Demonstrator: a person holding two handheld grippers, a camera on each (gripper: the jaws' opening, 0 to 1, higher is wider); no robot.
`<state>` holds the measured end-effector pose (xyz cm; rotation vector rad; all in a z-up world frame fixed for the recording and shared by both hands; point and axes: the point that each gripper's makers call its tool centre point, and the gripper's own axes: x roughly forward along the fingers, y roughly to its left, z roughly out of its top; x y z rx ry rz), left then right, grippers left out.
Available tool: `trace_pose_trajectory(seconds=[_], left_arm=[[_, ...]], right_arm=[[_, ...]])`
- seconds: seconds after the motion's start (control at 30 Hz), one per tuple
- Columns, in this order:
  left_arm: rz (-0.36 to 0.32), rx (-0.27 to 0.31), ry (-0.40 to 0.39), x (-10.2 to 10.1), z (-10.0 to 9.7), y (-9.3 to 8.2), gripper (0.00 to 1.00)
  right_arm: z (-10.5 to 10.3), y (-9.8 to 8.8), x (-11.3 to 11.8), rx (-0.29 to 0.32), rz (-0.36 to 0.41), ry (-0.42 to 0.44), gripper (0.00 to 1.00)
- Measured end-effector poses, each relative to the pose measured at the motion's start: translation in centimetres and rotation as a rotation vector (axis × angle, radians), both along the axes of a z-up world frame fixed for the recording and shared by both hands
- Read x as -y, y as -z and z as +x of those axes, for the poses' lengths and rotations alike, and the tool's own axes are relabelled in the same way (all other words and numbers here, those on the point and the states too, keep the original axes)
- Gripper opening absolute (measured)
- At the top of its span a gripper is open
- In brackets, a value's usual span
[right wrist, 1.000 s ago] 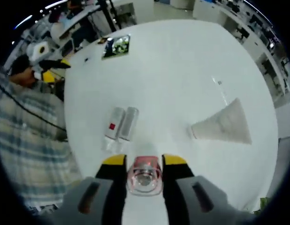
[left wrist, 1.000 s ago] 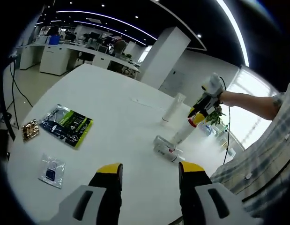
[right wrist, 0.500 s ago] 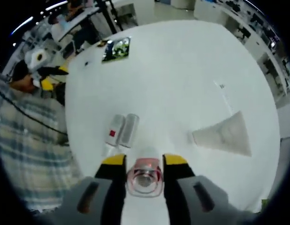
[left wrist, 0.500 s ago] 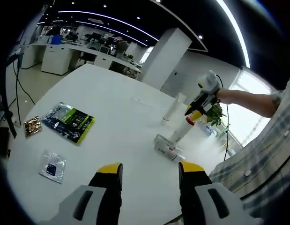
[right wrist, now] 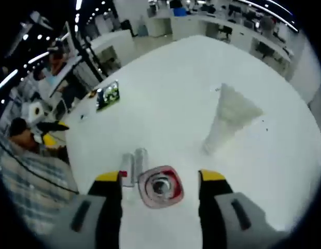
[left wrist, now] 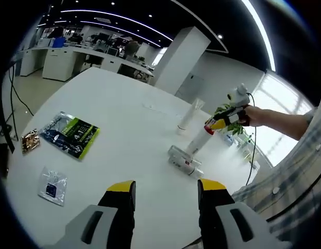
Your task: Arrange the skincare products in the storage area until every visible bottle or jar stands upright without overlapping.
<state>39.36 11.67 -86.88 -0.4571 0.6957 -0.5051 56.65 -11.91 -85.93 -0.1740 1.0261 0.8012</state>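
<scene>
A white bottle with a red-ringed cap (right wrist: 160, 186) stands upright on the white worktop (right wrist: 170, 109), seen from above in the right gripper view, between the yellow-tipped fingers of the right gripper (right wrist: 161, 177). The fingers are spread apart on either side of the cap, with a gap showing on each side. In the left gripper view the same bottle (left wrist: 198, 144) rises near the far edge of the worktop (left wrist: 119, 119), with the right gripper (left wrist: 216, 124) just above its top in a person's outstretched hand (left wrist: 253, 116).

Just beside the upright bottle, two clear bottles (right wrist: 133, 166) lie on their sides, touching along their length; one carries a red label. The left gripper view shows the lying pair (left wrist: 182, 160) at the foot of the upright bottle.

A white tapered tube (right wrist: 228, 118) stands on its narrow end a little farther out on the worktop, apart from the others; in the left gripper view it (left wrist: 186, 118) stands behind the upright bottle.

The left gripper (left wrist: 165, 189) hovers low over the near side of the worktop, its fingers wide apart and holding nothing. Well to its left lie a dark green-and-black sachet (left wrist: 70, 136), a small clear packet (left wrist: 52, 186) and a gold-wrapped item (left wrist: 29, 142) at the worktop's edge. The sachet (right wrist: 108, 95) also appears far across the worktop in the right gripper view.
</scene>
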Motion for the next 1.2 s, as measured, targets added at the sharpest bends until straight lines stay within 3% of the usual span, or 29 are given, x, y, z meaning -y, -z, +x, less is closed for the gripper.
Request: trace_pose_trajectory(seconds=[0.13, 0.23, 0.4, 0.63, 0.73, 1.0, 1.2], left_arm=[[0.005, -0.003, 0.031, 0.8, 0.2, 0.0, 0.49], [0.012, -0.009, 0.048, 1.0, 0.4, 0.2, 0.49], [0.018, -0.004, 0.068, 1.3, 0.7, -0.3, 0.49], [0.039, -0.014, 0.096, 1.0, 0.3, 0.0, 0.49], [0.044, -0.021, 0.101, 1.0, 0.2, 0.1, 0.49], [0.055, -0.028, 0.125, 1.7, 0.4, 0.1, 0.49], [0.057, -0.026, 0.139, 2.2, 0.6, -0.1, 0.49]], right_arm=[[-0.5, 1.6, 0.7, 0.052, 0.022, 0.149, 0.58], [-1.0, 2.5, 0.1, 0.056, 0.089, 0.273, 0.57], [-0.3, 3.4, 0.2, 0.074, 0.195, 0.525, 0.55], [0.4, 3.2, 0.7, 0.139, 0.175, 0.565, 0.47], [0.4, 3.3, 0.6, 0.124, 0.179, 0.576, 0.44], [0.8, 2.9, 1.0, 0.180, 0.159, 0.575, 0.36], [0.8, 2.9, 0.8, 0.239, 0.118, 0.471, 0.34]])
